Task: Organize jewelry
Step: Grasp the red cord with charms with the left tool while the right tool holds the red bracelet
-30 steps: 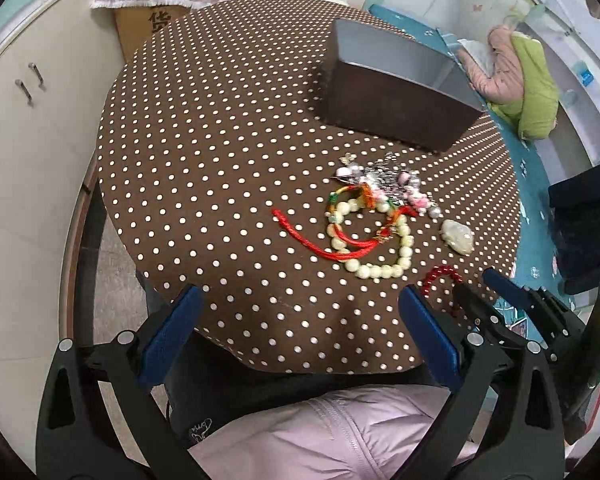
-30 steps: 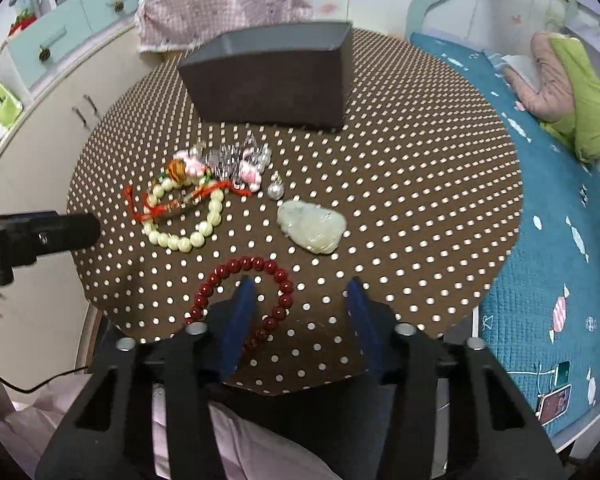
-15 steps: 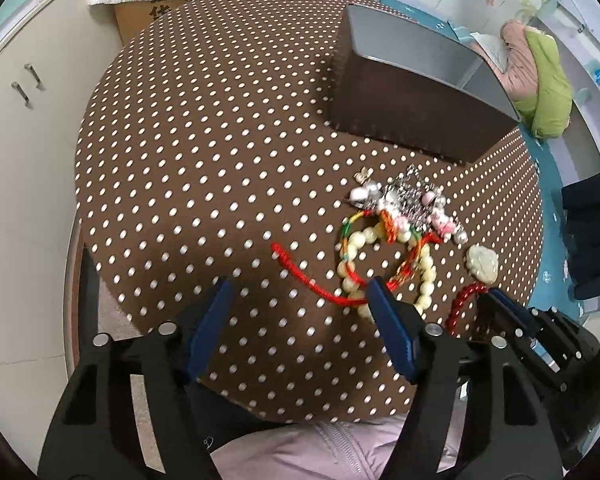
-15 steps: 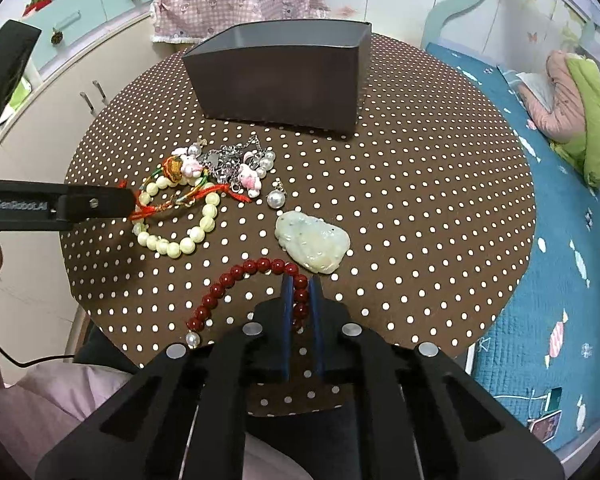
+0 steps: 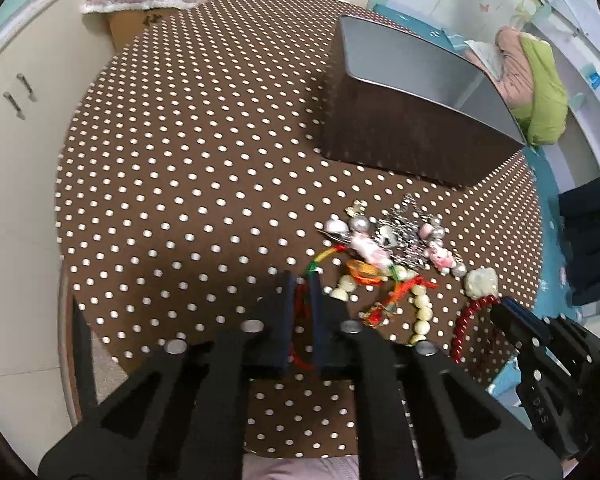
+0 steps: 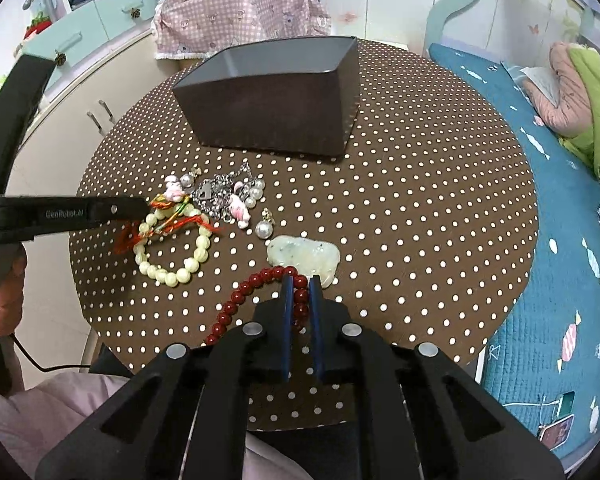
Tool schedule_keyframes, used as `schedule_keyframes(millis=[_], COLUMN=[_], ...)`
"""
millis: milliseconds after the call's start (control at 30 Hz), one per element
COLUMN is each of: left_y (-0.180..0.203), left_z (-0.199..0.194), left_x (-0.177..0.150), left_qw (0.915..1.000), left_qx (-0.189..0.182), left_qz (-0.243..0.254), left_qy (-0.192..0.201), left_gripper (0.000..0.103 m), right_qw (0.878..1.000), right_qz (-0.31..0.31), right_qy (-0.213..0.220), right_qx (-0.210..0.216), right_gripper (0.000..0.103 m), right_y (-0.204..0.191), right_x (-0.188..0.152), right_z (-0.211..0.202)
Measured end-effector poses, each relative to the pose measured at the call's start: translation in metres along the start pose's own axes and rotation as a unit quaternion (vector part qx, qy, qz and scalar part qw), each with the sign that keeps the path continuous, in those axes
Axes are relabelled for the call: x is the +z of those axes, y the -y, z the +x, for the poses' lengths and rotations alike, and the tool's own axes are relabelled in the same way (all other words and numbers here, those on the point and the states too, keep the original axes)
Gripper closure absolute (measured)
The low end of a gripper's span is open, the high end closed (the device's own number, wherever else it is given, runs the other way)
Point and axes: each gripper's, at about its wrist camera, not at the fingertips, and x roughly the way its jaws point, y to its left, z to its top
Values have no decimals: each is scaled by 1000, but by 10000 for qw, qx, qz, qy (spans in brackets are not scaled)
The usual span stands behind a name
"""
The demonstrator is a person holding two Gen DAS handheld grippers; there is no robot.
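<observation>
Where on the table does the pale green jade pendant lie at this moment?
In the right wrist view the jade pendant lies near the table's front edge, just beyond the red bead bracelet, right of the cream bead bracelet.

Open dark box (image 6: 276, 108), empty inside as far as visible, upper centre of right wrist view, upper right in left wrist view (image 5: 416, 120). All jewelry lies outside it on the dotted cloth:
- dark red bead bracelet (image 6: 244, 292), lower centre, one section pinched between blue pads.
- pale green jade pendant (image 6: 304, 256), flat, touching the red beads' upper right.
- cream bead bracelet (image 6: 172, 248), left of centre, open loop lying flat.
- red cord (image 5: 300, 320) tangled across the cream beads, one end clamped between pads, lower centre of left wrist view.
- silver chain cluster (image 6: 220, 194) with pink charms and pearls, just below the box.
- single pearl drop (image 6: 263, 229) beside the pendant.
</observation>
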Motion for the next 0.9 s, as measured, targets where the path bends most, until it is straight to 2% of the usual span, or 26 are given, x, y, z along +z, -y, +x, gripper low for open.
schedule_keyframes(millis=[233, 267, 433, 467, 500, 600, 700, 800, 900], left_y=[-4, -11, -10, -9, -9, -9, -9, 2, 21], left_z=[-13, -18, -27, -26, -24, -17, -19, -32, -37], left_x=[4, -4, -4, -6, -9, -13, -18, -21, -22], left_qw=[9997, 9996, 9993, 9994, 9996, 9993, 9987, 9980, 9961], left_qx=[-209, -232, -285, -264, -245, -303, -437, -556, -458], left_qz=[-68, -68, 177, 178, 166, 93, -9, 299, 749], left_qy=[129, 170, 193, 139, 24, -193, -250, -66, 108], left_gripper=[102, 102, 100, 97, 87, 66, 65, 56, 56], right_qw=[9999, 9998, 9995, 9994, 9994, 9995, 9996, 9996, 9997], right_qz=[45, 48, 33, 46, 56, 63, 60, 63, 67], right_qy=[144, 177, 322, 331, 335, 319, 290, 259, 230], right_qx=[18, 17, -19, 0, 21, 16, 23, 42, 67], right_gripper=[96, 96, 96, 96, 96, 96, 96, 96, 96], right_y=[0, -1, 2, 2, 3, 2, 2, 3, 3], right_x=[6, 8, 13, 13, 13, 12, 12, 11, 11], right_z=[-6, -7, -14, -14, -14, -13, -11, -9, -7])
